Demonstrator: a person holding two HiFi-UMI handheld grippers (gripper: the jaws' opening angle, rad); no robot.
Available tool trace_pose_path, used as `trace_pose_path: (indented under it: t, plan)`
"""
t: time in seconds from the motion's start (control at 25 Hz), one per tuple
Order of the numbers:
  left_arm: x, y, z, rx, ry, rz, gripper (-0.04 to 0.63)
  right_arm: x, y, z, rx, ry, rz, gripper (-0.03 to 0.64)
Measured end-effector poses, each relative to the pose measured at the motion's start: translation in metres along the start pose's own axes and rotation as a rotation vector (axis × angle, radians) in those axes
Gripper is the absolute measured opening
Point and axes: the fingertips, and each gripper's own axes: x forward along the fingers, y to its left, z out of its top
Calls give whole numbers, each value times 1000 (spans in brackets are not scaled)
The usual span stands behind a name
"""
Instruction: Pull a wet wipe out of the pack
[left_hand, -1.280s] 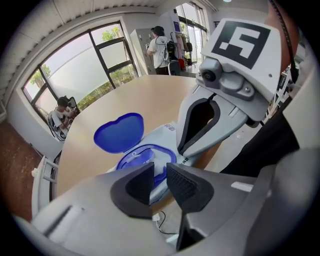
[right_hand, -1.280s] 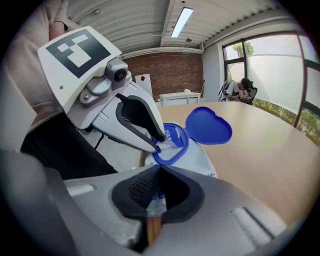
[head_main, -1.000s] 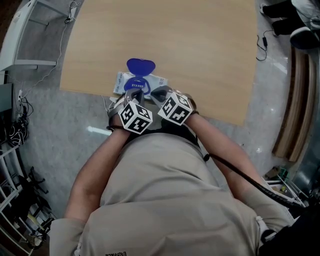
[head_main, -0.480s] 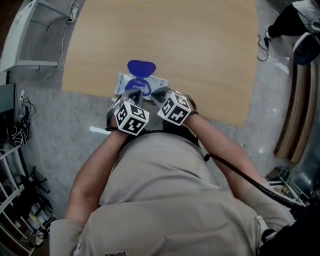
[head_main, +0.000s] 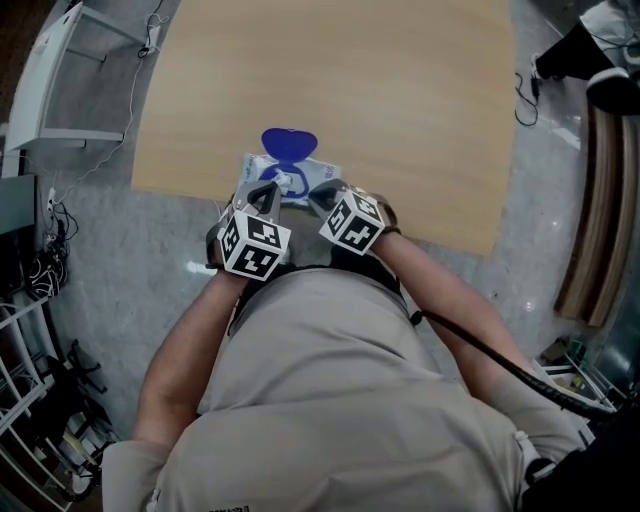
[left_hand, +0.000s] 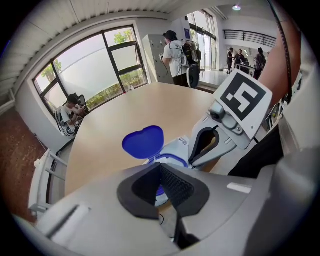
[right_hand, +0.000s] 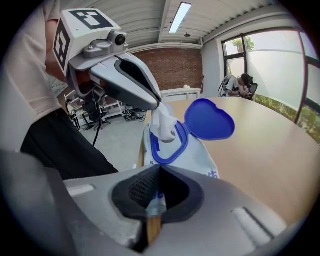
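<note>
A pale blue wet wipe pack (head_main: 325, 172) lies at the near edge of the wooden table (head_main: 400, 110), its blue lid (head_main: 289, 143) flipped open and away from me. My left gripper (head_main: 272, 190) hangs over the opening, shut on a white wipe (right_hand: 162, 125) that stands up out of the blue ring (right_hand: 167, 150). In the right gripper view the left gripper (right_hand: 159, 107) pinches the wipe's top. My right gripper (right_hand: 157, 190) is shut on the pack's near end (right_hand: 156, 202) and holds it on the table. The left gripper view shows the lid (left_hand: 144, 141), the pack (left_hand: 175, 149) and the right gripper (left_hand: 194, 159); the wipe is hidden there.
The pack sits close to the table's front edge, right before the person's body. A white rack (head_main: 60, 80) and cables (head_main: 40, 250) are on the floor at the left. Several people (left_hand: 175, 50) are far off across the room.
My left gripper has risen over the pack and drawn the wipe up out of the opening. The right gripper and the pack have stayed put.
</note>
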Motion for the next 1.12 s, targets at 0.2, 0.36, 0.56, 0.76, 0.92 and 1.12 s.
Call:
trace_pose_path:
  t: [0.2,0.36,0.56,0.76,0.92,1.12]
  plan:
    - [-17,14,11,1,-38,23,6,0,0,2,-1,8,-10,2]
    - [-31,26,15,-11,-70,39,6,2,0,4,3,12,-23,2]
    - [-54,34,23,-24,-124,48,6,2,2,6,19,18,-48,2]
    - [-85,40,36,-26,-199,53,6,1,6,7,34,32,-80,2]
    - [-113,47,40,-19,-270,47,6,3,12,10,36,48,-107,2]
    - [-149,61,45,-9,-385,35,6,-4,15,18,71,56,-163,2]
